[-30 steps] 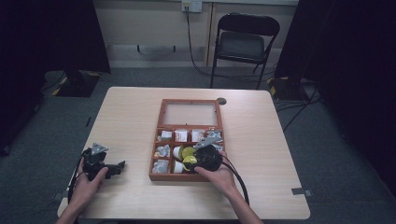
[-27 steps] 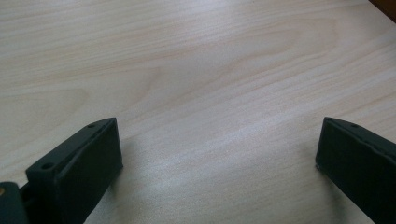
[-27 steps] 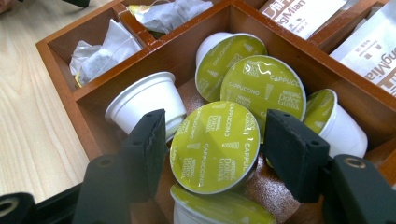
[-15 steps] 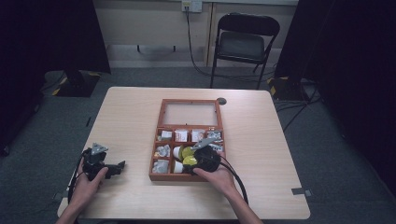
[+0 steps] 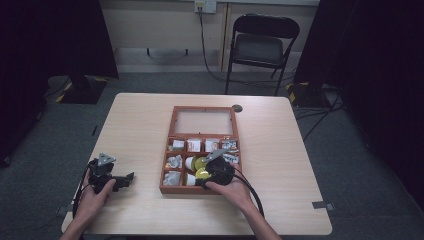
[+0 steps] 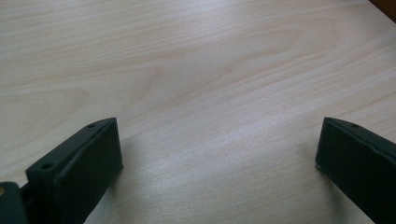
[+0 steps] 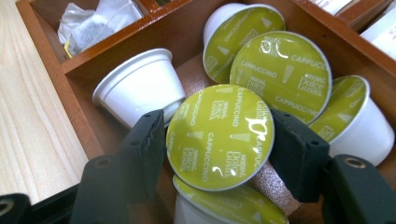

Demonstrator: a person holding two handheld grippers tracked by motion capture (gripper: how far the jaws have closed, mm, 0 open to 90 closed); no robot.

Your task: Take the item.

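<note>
While gripped, round foil-topped capsule (image 7: 219,136), glossy green, wooden box (image 7: 70,65)

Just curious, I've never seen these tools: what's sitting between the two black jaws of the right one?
In the right gripper view, a green-lidded cappuccino capsule sits between the right gripper's jaws, which press its sides, above the wooden box.

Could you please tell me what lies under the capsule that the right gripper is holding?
Under the held capsule, between the right gripper jaws, another green-lidded capsule shows its lid edge. Beside it is bare brown box floor. The held lid covers what lies directly beneath.
</note>
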